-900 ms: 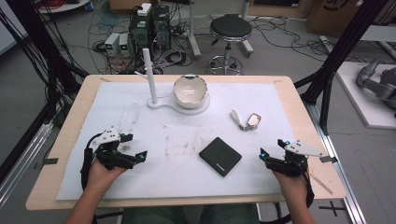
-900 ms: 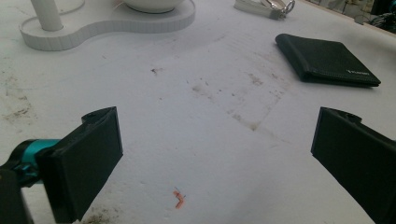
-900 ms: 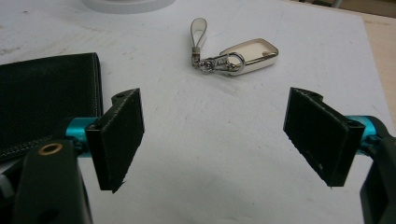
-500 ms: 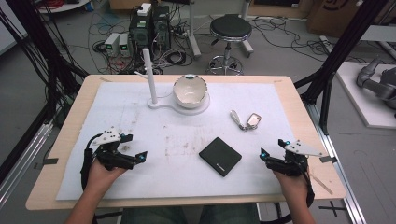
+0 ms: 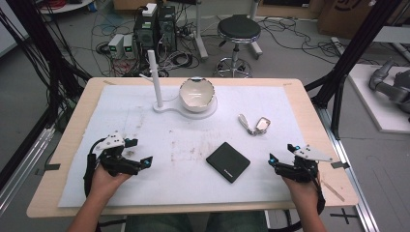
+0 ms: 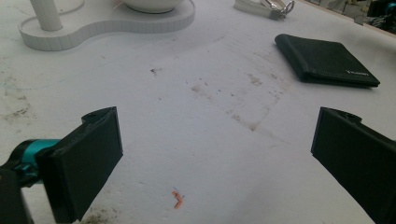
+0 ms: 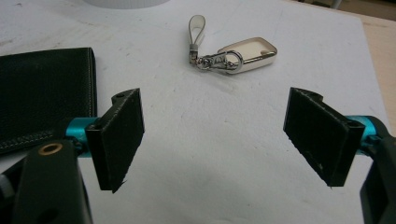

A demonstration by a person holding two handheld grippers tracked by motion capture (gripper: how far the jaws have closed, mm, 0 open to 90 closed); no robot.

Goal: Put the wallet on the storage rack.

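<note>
Wallet flat between left gripper, right gripper, both agape

My wooden table carries a stained white mat; on it lie a black wallet, keys and a white stand.

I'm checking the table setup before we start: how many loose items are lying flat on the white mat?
2: the black wallet near the mat's middle, toward the right gripper, and the key fob farther back on the right.
</note>
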